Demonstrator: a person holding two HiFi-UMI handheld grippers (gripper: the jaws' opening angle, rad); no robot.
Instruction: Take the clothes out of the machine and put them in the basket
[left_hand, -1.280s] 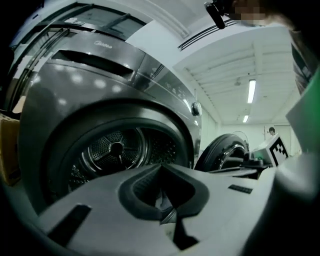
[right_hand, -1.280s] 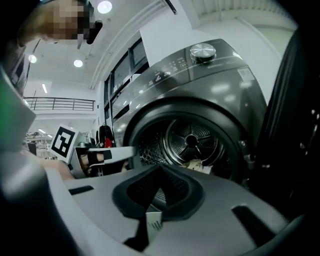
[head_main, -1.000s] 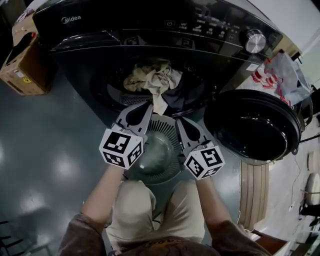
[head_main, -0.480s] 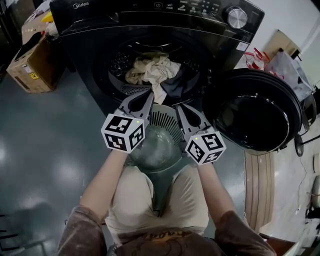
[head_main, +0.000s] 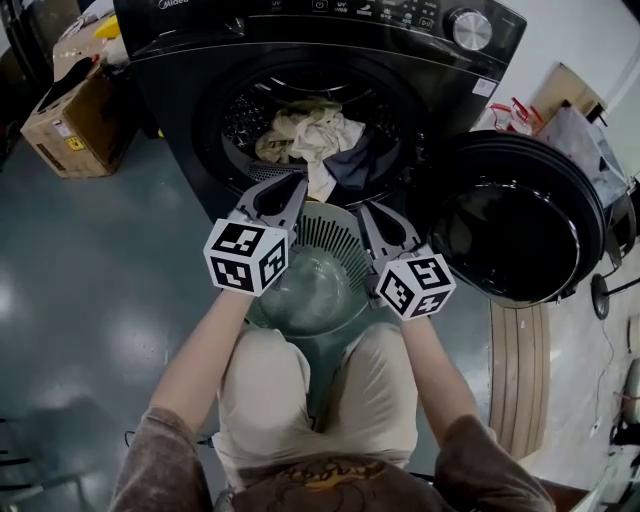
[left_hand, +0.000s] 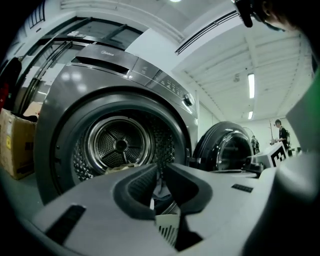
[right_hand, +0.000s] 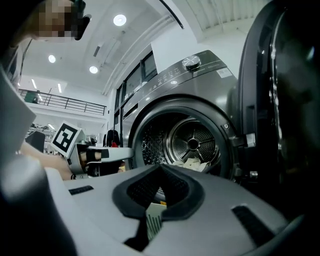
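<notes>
Over basket (head_main: 336, 236), left claw (left_hand: 160, 168) just opening, seemingly empty.

Clear way into round mouth of black front-loading washer (head_main: 200, 60); hemmed right by swung-open round black door (head_main: 515, 225), below by grey slatted plastic basket (head_main: 335, 240).

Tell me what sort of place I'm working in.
Probably a big lab or industrial hall, not a home: the front-loading washing machine stands on bare floor beside a cardboard box, under a high ceiling with a railed balcony.
</notes>
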